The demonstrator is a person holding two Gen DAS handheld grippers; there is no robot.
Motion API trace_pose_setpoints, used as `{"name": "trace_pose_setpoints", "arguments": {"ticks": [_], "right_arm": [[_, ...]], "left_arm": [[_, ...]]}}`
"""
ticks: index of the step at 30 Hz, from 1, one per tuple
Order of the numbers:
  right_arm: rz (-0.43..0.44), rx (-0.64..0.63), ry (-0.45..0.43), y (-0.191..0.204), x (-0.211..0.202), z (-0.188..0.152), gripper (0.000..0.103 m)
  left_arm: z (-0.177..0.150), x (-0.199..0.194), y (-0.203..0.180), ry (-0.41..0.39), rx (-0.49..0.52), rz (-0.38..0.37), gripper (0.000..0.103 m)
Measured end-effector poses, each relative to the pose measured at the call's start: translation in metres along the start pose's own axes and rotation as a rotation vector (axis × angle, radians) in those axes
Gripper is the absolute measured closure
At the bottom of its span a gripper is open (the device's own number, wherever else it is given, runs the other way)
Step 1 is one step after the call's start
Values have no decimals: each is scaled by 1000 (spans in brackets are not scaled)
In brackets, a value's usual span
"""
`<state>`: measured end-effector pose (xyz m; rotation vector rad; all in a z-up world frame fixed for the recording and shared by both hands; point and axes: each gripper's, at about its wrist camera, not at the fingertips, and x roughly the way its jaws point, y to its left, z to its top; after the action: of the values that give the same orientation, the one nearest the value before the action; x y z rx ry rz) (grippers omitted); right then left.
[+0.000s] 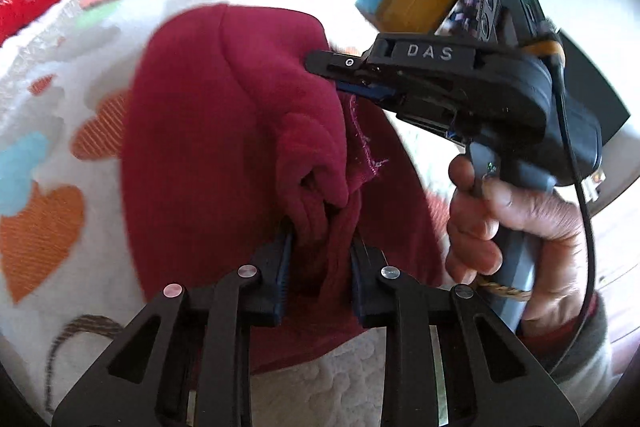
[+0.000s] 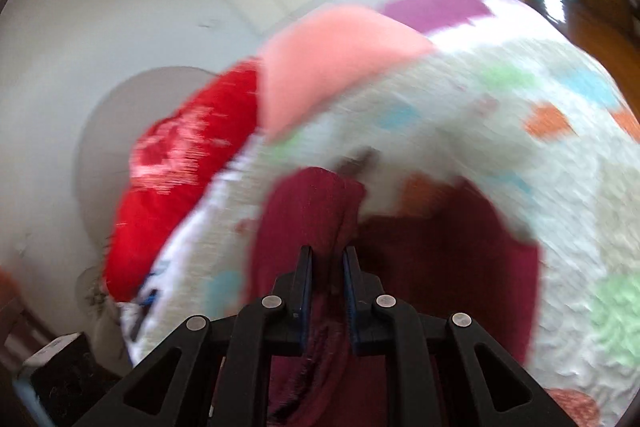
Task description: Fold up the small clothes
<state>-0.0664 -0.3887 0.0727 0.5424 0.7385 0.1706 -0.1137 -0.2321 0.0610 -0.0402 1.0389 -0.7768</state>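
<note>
- Your left hand-held gripper (image 1: 320,259) is pinched on a bunched fold of the maroon fleece garment (image 1: 224,131), its pads pressing thick cloth between them.
- Your right hand-held gripper (image 2: 328,267) is nearly closed on another edge of the same maroon fleece garment (image 2: 308,211); in the left wrist view its tips bite the cloth near a pale stitched seam (image 1: 366,143).
- The garment lies on the quilted bedspread (image 1: 44,83) with coloured heart patches, partly lifted where both hand-held grippers hold it, the rest draped on the bed.
- I judge you are mid-fold: one edge is raised to be carried over the rest.
- Next, you need to keep both grips firm, move the two corners together across the body of the garment, and lay them level so the edge lands straight.
- A red pillow (image 2: 180,179) and a pink one (image 2: 336,59) sit towards the bed's far edge, apart from the garment.
- The right wrist view is heavily blurred, so cloth edges there are hard to read.
- You cannot tell what kind of garment it is, nor where its sleeves or hem lie; its near part is hidden under the left hand-held gripper.
</note>
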Motion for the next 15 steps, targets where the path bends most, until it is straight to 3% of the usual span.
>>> {"name": "trace_pose_setpoints", "arguments": {"ticks": [2,3,4,6,7,8,12,15], "right_arm": [[-20,71,29,-23,5,-6,88],[-37,106,39,-32,4,-9,87],[-34,122,33,-35,-1,-11,83],[35,129,-11,-33,-17,-13,46],[68,134,-36,-31,-26,-15,39],[86,135,-47,-30,-33,-18,32],[93,111,-4,-20,-40,-31,31],[95,98,56,-7,-25,-44,30]], "left_arm": [[-4,-1,-8,12,35,12,80],[-5,-5,-11,18,45,1,75],[-7,-13,-15,27,51,-26,63],[-14,-34,-16,33,65,-121,50],[-18,-46,-14,12,81,-132,48],[-18,-52,-15,-4,94,-110,48],[-21,-63,11,-72,113,108,48],[-21,-52,41,-47,47,184,48]]}}
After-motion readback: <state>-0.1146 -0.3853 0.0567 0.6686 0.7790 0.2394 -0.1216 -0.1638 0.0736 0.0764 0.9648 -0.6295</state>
